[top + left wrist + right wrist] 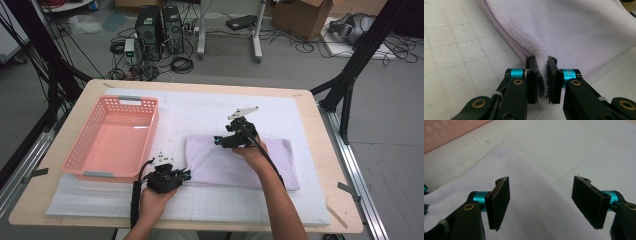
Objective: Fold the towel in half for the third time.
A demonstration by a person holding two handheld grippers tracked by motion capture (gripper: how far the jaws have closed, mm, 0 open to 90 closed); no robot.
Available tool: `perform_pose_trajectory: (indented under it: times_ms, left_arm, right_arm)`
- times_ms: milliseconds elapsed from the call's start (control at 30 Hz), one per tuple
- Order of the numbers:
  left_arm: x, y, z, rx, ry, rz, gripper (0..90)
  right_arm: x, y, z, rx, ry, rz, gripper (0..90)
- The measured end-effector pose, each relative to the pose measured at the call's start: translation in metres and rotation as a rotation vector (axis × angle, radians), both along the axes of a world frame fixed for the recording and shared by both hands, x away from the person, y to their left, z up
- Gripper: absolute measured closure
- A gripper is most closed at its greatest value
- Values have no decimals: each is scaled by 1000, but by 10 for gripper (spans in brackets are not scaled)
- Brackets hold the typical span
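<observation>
A folded lilac towel (242, 162) lies flat on the white mat (300, 120) that covers the bench (330, 165), just to the right of a pink basket (112, 137) and apart from it.

The left claw (184, 175) sits at the towel's near left corner, clenched on it: in the left gripper view the stitched edge (543, 85) of the towel is pinched between the two pads, bunched up where they squeeze it, while the rest of the cloth spreads away behind, still lying on the mat.

The right claw (220, 141) hovers over the towel's far edge, near its left end. Its jaws stand wide apart, released, with nothing pressed between them; in the right gripper view (541, 202) the towel's corner lies below the gap, and the basket's rim shows at the upper left.
</observation>
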State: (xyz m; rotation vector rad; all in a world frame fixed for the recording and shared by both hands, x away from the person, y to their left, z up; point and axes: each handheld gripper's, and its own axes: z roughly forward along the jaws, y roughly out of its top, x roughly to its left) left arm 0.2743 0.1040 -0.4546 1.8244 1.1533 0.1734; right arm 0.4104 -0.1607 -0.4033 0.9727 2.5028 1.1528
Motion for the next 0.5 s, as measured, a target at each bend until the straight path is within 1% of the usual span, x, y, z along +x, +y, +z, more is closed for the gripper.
perform_pose_trajectory:
  times_ms: [100,200,267,367,467,500]
  left_arm:
    - [-2,3,1,-12,5,3,811]
    - [-4,5,2,-20,8,2,812]
    - [-5,6,2,-20,11,-2,812]
    - [-6,7,1,-22,13,-3,812]
    - [-7,7,2,-24,13,0,812]
    - [-7,8,2,-24,14,0,812]
  right_arm:
    - [6,12,-2,-17,6,21,283]
    - [11,27,-7,-36,17,40,294]
    - [14,37,-11,-55,26,62,327]
    - [15,54,-17,-66,36,93,356]
    - [16,73,-21,-87,45,146,408]
    - [17,78,-22,-102,46,156,445]
